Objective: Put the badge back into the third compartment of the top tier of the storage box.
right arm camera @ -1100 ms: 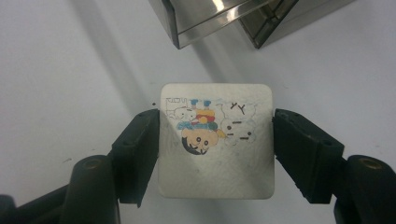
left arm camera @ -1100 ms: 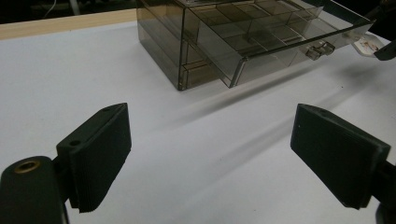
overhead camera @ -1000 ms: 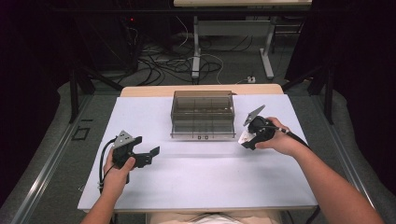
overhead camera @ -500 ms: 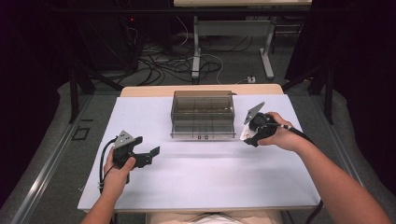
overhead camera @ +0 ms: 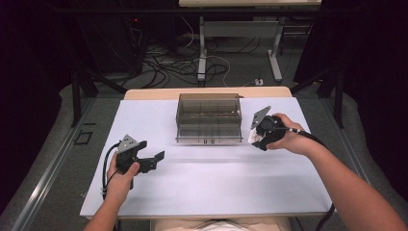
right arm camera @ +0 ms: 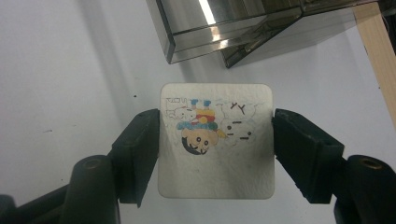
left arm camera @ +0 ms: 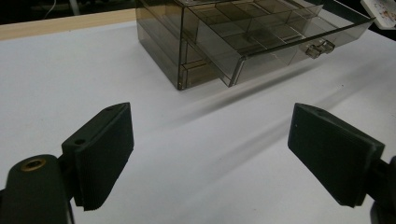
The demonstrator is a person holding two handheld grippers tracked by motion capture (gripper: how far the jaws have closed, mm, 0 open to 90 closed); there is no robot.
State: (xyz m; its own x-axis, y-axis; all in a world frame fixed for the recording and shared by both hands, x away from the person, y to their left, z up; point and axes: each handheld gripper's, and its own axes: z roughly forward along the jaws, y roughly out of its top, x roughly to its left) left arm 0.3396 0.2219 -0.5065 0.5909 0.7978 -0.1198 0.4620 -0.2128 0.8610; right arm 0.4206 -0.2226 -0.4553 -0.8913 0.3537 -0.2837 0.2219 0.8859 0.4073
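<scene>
A: Right gripper (right arm camera: 215,140) pinches a cartoon card (right arm camera: 215,140) by its edges, frame centre, just below the open drawer (right arm camera: 233,23).

B: Left gripper (left arm camera: 210,158) gapes empty. The edge grip looks thin; the card could slip or snag the drawer front.

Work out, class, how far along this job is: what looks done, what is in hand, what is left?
Done: the top drawer of the smoky organiser box is pulled open, and the right gripper has clamped a cartoon-printed card. In hand: that card is held just right of the box. Left, probably: placing the card in a drawer compartment. The left gripper is open, holding nothing.
</scene>
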